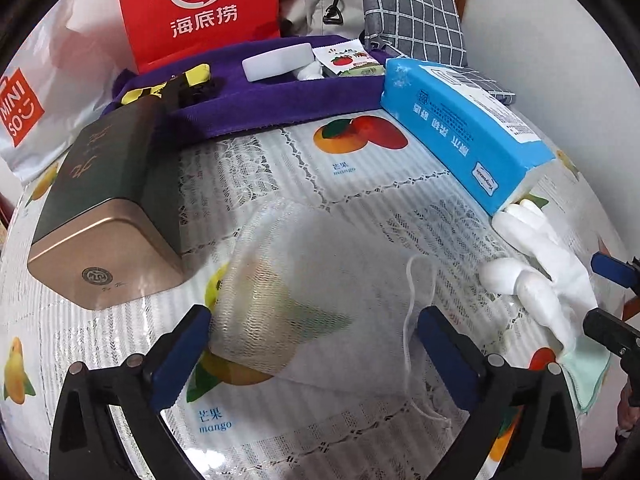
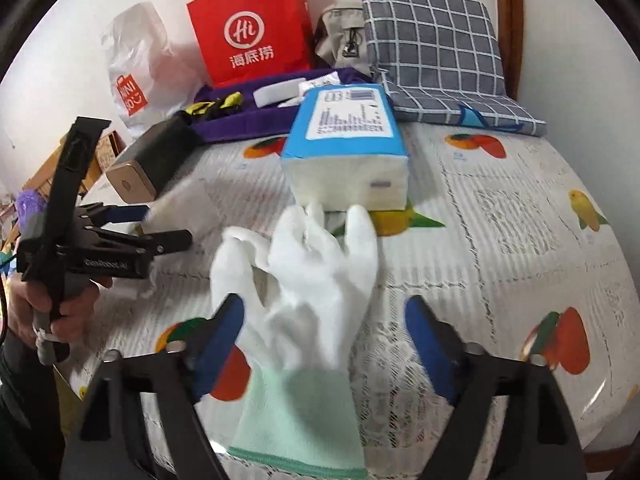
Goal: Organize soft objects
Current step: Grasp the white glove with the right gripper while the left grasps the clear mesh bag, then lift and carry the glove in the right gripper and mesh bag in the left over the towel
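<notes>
Left gripper released over 1 mesh bag; right gripper released over 1 white glove.

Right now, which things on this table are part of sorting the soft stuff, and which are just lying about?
Part of the job:
white mesh bag
white glove
purple tray

Just lying about:
dark tin box
blue tissue pack
red paper bag
checked cushion
</notes>
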Demonstrator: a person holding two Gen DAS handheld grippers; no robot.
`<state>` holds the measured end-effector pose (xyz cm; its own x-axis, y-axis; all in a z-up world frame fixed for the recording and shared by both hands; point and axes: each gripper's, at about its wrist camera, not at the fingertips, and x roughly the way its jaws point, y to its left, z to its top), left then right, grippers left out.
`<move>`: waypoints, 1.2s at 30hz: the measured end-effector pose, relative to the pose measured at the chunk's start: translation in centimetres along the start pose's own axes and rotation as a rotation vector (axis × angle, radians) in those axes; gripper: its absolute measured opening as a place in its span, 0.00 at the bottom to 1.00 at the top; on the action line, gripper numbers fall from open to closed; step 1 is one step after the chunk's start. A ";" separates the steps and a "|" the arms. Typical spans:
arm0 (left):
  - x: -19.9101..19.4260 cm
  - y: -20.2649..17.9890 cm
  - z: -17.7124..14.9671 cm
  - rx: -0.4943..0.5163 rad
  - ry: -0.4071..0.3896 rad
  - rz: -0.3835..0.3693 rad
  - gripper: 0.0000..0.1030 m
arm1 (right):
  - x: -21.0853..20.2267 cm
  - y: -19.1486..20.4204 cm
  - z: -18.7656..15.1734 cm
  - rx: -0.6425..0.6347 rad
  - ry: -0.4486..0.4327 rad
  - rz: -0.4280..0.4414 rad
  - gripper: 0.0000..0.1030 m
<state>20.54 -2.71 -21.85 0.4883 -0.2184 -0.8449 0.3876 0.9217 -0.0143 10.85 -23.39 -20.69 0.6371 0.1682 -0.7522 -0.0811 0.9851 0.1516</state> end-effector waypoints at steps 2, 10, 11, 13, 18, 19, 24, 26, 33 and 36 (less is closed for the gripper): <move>-0.1 -0.2 -0.2 0.009 -0.010 0.012 1.00 | 0.5 0.4 0.2 -0.004 0.007 0.001 0.83; -0.7 -0.6 -0.4 0.031 -0.039 -0.014 0.72 | 3.7 1.7 0.5 -0.002 0.021 -0.031 0.83; -0.7 -0.6 -0.4 0.032 -0.042 -0.017 0.70 | 3.7 1.7 0.5 -0.006 0.021 -0.038 0.81; -0.8 -0.5 -0.2 0.028 -0.046 -0.022 0.57 | 3.9 1.9 0.6 -0.015 0.013 -0.062 0.71; -1.1 0.1 -0.2 0.009 -0.061 -0.097 0.20 | 3.6 1.8 0.7 -0.043 0.003 -0.067 0.26; -1.1 0.3 -0.2 0.003 -0.058 -0.106 0.15 | 3.4 1.8 0.7 -0.040 0.004 -0.060 0.22; -1.5 0.9 -0.6 -0.037 -0.046 -0.121 0.09 | 3.2 1.6 0.8 -0.022 0.020 -0.014 0.13; -1.9 1.1 -0.8 -0.041 -0.047 -0.108 0.09 | 2.8 1.7 0.8 -0.024 0.018 -0.009 0.12; -4.6 2.3 -1.8 -0.080 -0.079 -0.092 0.09 | 0.8 2.8 1.7 -0.042 -0.014 -0.009 0.12; -5.7 3.1 -2.1 -0.103 -0.096 -0.092 0.09 | 0.0 3.3 2.3 -0.046 -0.028 0.002 0.12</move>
<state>17.32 2.02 -18.15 0.5292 -0.3283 -0.7825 0.3543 0.9234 -0.1478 12.35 -20.22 -18.75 0.6582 0.1700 -0.7334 -0.1174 0.9854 0.1231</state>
